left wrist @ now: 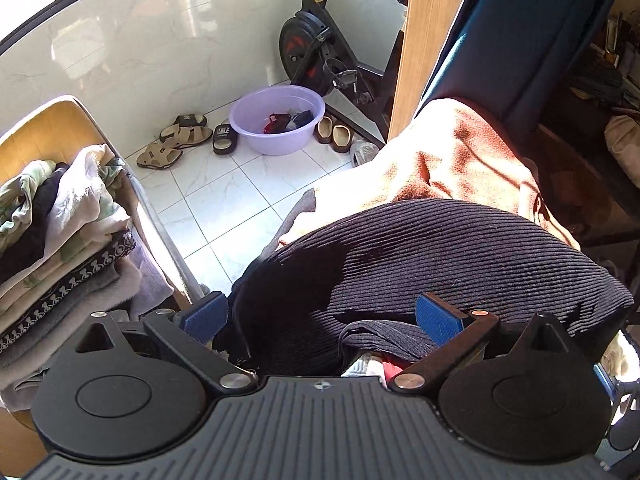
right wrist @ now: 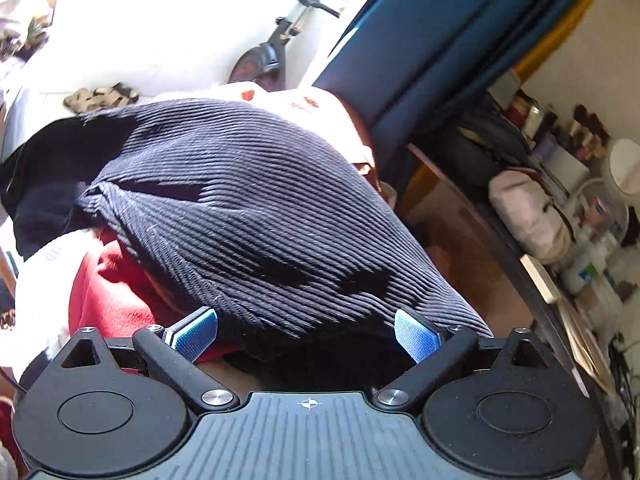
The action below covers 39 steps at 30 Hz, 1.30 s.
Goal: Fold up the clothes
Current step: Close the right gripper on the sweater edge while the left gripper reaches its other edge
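Sunlit tiled floor (left wrist: 224, 196) behind; the dark ribbed garment (left wrist: 420, 256) bulges just ahead of both claws, left claw (left wrist: 320, 318) and right claw (right wrist: 306, 334), fingers spread apart around its near edge.

both close over ribbed knit (left wrist: 440, 248)

A dark navy ribbed garment (left wrist: 440, 248) lies bunched atop an orange-brown cloth (left wrist: 452, 152).

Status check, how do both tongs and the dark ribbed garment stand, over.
Left tongs open, right tongs open, both at the near edge of the dark ribbed garment. Garment bunched atop a red cloth, not yet folded. Folded stack on the left.
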### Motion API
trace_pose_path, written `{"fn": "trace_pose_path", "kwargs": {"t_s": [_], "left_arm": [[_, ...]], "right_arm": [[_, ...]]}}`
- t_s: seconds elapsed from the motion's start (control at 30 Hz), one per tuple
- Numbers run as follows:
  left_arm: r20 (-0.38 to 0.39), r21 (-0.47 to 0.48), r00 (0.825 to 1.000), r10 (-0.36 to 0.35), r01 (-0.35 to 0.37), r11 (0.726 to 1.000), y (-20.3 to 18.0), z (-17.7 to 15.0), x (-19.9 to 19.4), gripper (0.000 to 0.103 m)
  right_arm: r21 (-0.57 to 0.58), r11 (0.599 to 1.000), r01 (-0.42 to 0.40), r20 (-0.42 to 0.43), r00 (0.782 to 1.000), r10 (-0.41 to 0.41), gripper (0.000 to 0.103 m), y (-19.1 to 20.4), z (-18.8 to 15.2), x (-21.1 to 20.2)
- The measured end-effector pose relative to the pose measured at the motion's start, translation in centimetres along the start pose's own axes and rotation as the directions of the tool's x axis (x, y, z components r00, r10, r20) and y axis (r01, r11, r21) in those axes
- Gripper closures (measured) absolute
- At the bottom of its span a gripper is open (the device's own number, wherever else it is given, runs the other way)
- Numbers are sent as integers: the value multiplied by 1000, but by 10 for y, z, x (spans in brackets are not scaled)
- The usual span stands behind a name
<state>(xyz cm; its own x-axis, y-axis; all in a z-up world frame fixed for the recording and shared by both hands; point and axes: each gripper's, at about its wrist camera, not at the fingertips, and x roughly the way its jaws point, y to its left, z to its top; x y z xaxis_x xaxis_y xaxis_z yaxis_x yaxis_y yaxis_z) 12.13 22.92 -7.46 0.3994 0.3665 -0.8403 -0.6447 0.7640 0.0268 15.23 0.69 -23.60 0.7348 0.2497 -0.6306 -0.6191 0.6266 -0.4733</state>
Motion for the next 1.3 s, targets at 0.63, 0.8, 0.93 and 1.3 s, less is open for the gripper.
{"fn": "trace_pose_path", "kwargs": {"t_s": [0.63, 0.8, 0.93, 1.3], "left_arm": [[-93, 77, 995, -39, 46, 996, 31, 6, 43, 1], [-81, 156, 996, -30, 42, 987, 43, 6, 44, 1], [-67, 194, 997, -22, 35, 980, 55, 7, 44, 1], [-135, 158, 987, -86, 107, 982, 70, 3, 63, 1]], "right_arm": [[177, 982, 58, -31, 998, -54, 59, 21, 24, 40], [80, 984, 158, -35, 987, -156, 59, 49, 34, 47], [127, 982, 138, -21, 990, -137, 50, 41, 41, 32], [-39, 992, 119, 7, 993, -119, 36, 59, 47, 37]]}}
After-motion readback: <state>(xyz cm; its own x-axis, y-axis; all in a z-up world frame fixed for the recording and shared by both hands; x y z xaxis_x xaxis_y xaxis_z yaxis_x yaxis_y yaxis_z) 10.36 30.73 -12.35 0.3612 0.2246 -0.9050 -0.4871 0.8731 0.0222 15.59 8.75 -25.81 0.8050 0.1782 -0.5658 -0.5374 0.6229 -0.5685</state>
